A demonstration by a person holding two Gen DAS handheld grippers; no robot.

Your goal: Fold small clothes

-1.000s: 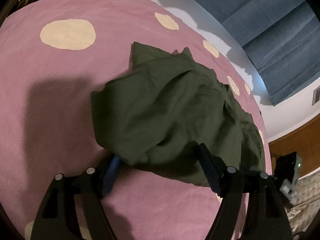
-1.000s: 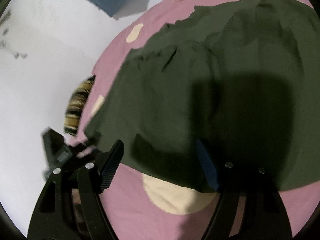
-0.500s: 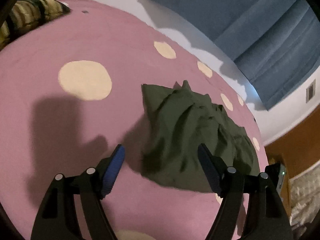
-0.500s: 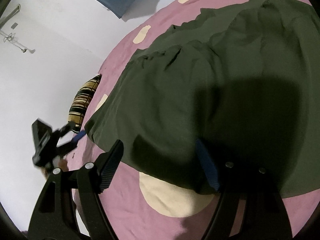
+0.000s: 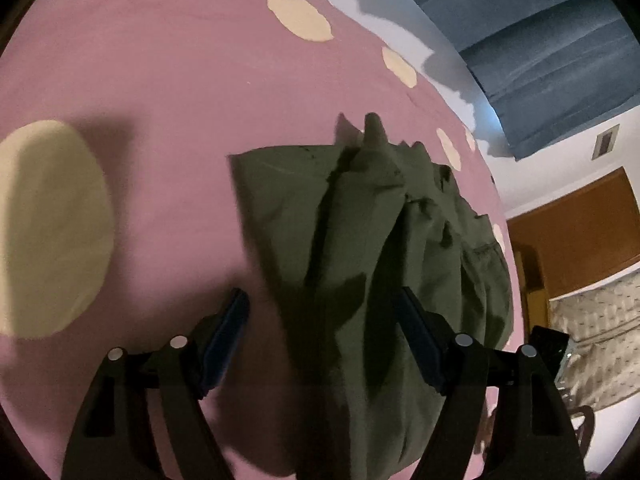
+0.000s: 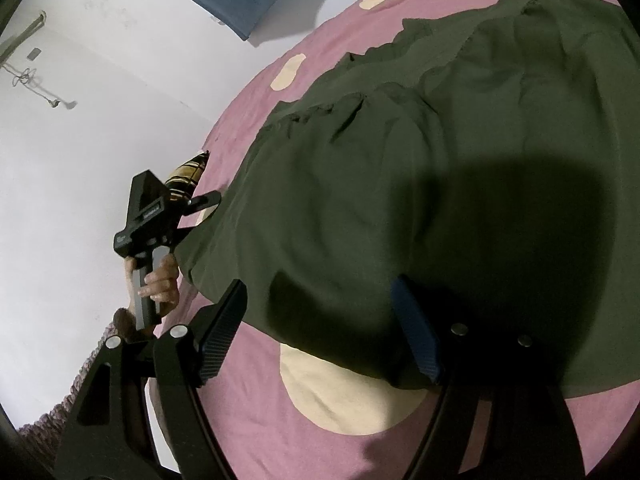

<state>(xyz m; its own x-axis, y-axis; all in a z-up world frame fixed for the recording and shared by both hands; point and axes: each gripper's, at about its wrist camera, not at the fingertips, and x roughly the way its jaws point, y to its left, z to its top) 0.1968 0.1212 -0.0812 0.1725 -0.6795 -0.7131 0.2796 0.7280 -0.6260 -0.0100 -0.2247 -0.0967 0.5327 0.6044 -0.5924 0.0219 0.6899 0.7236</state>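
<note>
On the pink bed [image 5: 160,128], our left tool [image 5: 322,322] has come back down wide open over the green cloth [image 5: 360,240], and our right tool [image 6: 320,320] stays wide open too, so we can grab and fold next.

Left wrist view: low, close, looking along spread fingers over the green garment [image 5: 360,240] toward blue curtain [image 5: 540,40]. Right wrist view: close above the same garment [image 6: 440,140] on pink bedspread [image 6: 360,440], facing white wall [image 6: 80,140].
</note>
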